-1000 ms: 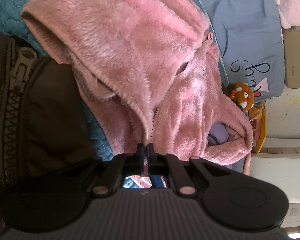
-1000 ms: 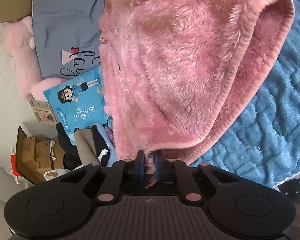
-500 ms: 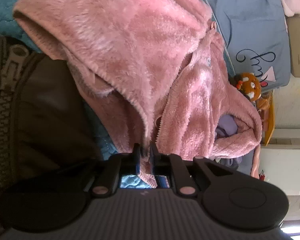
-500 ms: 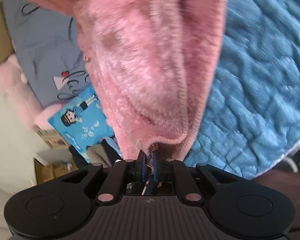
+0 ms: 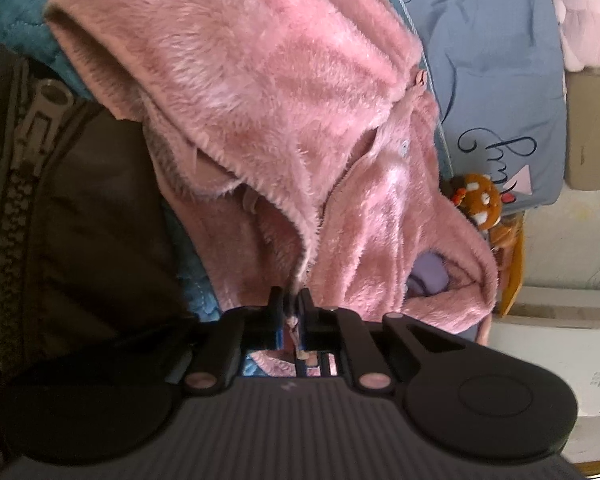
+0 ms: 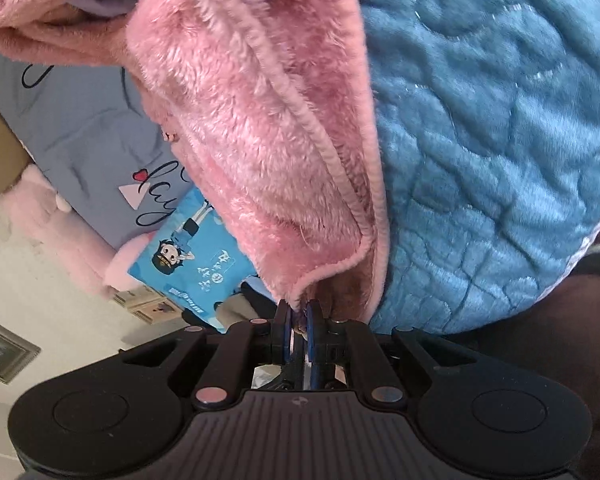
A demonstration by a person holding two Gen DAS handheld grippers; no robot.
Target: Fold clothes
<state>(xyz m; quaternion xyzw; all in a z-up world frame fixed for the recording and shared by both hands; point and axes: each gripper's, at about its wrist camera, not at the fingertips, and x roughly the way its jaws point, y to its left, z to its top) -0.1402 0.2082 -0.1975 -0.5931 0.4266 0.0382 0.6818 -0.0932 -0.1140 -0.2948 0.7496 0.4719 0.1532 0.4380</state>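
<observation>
Both grippers already pinch the pink fleece garment, so neither is nearer. The left gripper has its jaws nearly closed on a thin front edge by the zipper; they have just closed further on it. The right gripper clamps a hemmed corner just as narrowly. From each, the fleece runs forward over the blue quilt, toward the grey-blue pillow beyond.

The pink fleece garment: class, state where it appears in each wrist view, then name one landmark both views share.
Left wrist: pink fleece garment fills the centre, above the tool.
Right wrist: it hangs upper left to centre.
Shared landmark: grey lettered pillow.
</observation>
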